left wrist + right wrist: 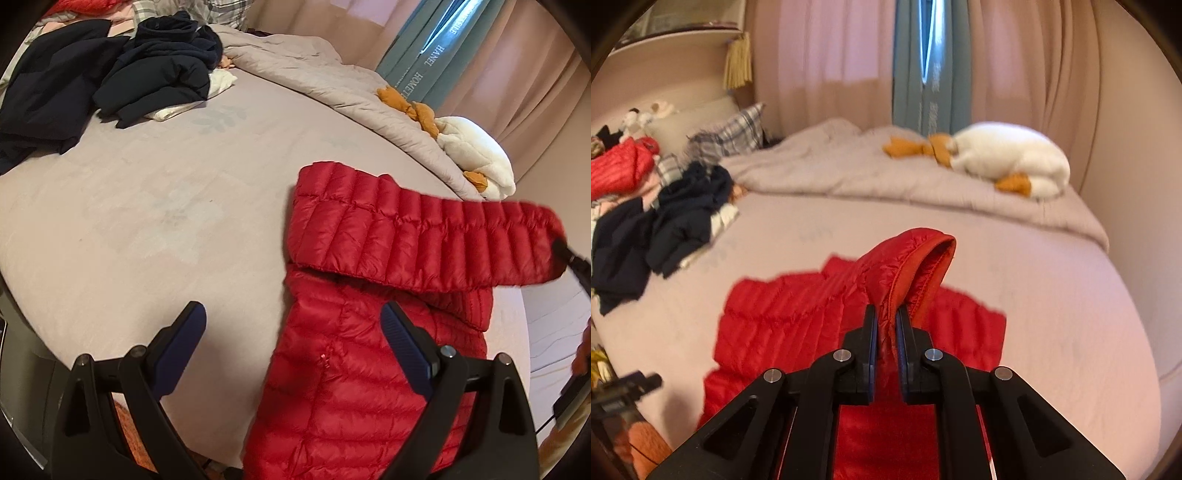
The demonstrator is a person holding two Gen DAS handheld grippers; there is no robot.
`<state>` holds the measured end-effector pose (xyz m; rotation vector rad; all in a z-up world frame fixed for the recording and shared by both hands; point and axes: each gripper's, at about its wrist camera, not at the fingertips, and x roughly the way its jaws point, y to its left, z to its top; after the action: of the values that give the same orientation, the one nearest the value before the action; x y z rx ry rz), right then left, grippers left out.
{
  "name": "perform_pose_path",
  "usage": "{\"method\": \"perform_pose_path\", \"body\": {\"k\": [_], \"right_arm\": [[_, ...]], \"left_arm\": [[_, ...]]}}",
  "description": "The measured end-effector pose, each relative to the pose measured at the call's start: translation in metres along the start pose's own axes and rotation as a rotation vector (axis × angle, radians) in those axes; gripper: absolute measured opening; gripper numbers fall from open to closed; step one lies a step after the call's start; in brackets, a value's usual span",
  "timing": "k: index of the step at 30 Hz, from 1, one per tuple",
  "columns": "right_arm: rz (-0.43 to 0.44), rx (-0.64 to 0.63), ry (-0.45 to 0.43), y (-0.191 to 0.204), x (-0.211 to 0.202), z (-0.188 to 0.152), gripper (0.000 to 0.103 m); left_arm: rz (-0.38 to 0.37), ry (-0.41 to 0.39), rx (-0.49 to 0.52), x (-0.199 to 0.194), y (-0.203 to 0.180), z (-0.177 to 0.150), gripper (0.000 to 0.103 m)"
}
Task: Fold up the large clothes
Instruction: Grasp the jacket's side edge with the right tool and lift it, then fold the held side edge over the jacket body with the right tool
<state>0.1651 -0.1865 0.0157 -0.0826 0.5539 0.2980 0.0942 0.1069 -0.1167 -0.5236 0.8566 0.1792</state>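
A red quilted down jacket [343, 376] lies on the bed sheet [166, 221] at the near edge. One sleeve [424, 240] is lifted across the jacket's upper part toward the right. My right gripper [886, 314] is shut on the sleeve's cuff [916, 266] and holds it above the jacket body [783, 325]; its tip also shows in the left wrist view [565, 254]. My left gripper [291, 317] is open and empty, hovering over the jacket's left edge near the bed's front.
A heap of dark navy clothes [110, 74] lies at the far left of the bed, with a second red jacket [617, 170] and plaid pillows [735, 133] behind. A rumpled grey duvet [849, 166] and a white plush goose [1008, 158] lie along the far side by the curtains.
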Motion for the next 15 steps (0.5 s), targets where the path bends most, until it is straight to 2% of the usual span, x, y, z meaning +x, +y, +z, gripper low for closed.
{"method": "perform_pose_path", "body": {"k": [8, 15], "right_arm": [[-0.016, -0.028, -0.079, -0.002, -0.007, 0.038, 0.01], [-0.055, -0.003, -0.08, -0.018, 0.002, 0.037, 0.01]], "left_arm": [[-0.045, -0.002, 0.034, 0.016, -0.023, 0.026, 0.095], [-0.07, 0.014, 0.086, 0.046, -0.054, 0.047, 0.094]]}}
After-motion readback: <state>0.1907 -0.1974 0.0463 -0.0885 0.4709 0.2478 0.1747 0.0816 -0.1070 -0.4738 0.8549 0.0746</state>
